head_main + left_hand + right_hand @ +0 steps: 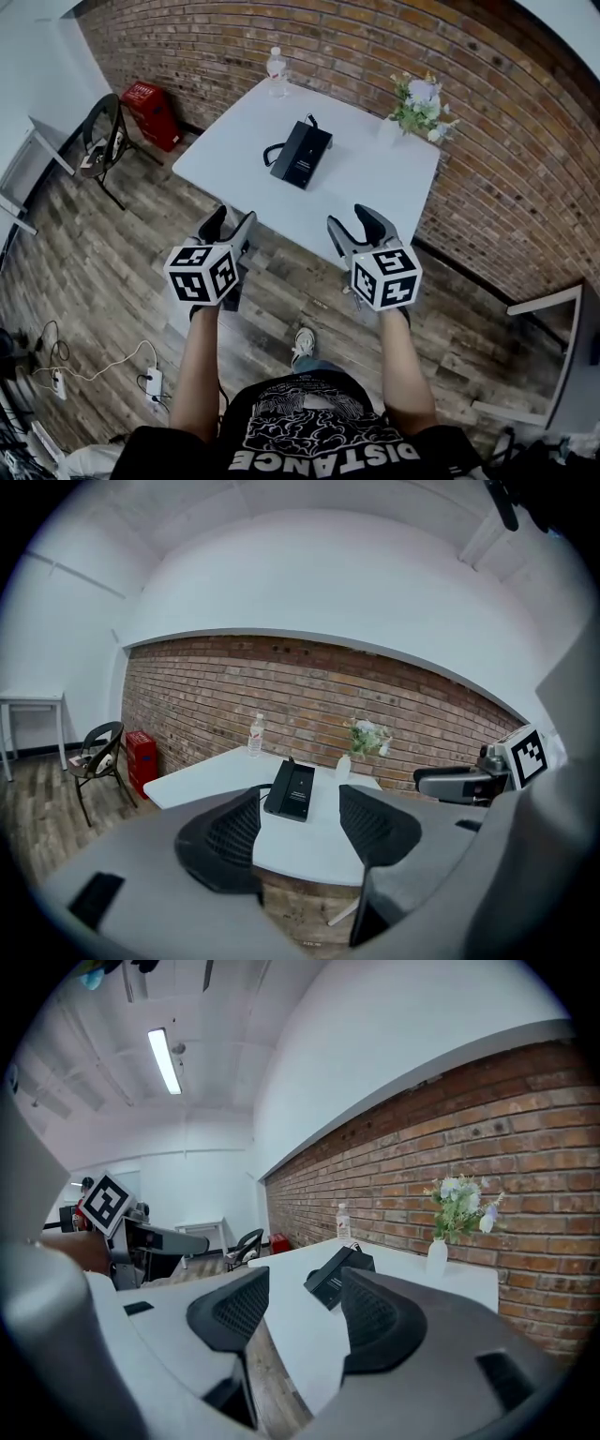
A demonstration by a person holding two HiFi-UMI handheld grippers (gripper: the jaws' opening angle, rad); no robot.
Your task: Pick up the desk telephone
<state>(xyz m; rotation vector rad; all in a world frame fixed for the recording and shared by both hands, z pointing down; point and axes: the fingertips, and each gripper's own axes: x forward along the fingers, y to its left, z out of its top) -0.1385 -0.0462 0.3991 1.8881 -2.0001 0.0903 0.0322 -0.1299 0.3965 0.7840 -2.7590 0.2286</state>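
A black desk telephone (302, 155) with a coiled cord lies in the middle of a white table (234, 178). In the left gripper view the telephone (292, 790) shows between the jaws but far ahead, and in the right gripper view the telephone (338, 1275) lies ahead, partly behind the right jaw. My left gripper (228, 228) and right gripper (360, 226) are held side by side short of the table's near edge, over the wooden floor. Both stand open with nothing between their jaws.
A clear water bottle (277, 72) stands at the table's far edge and a white vase of flowers (419, 106) at its far right corner. A brick wall (487, 141) runs behind. A black chair (101, 142) and a red box (152, 114) are to the left.
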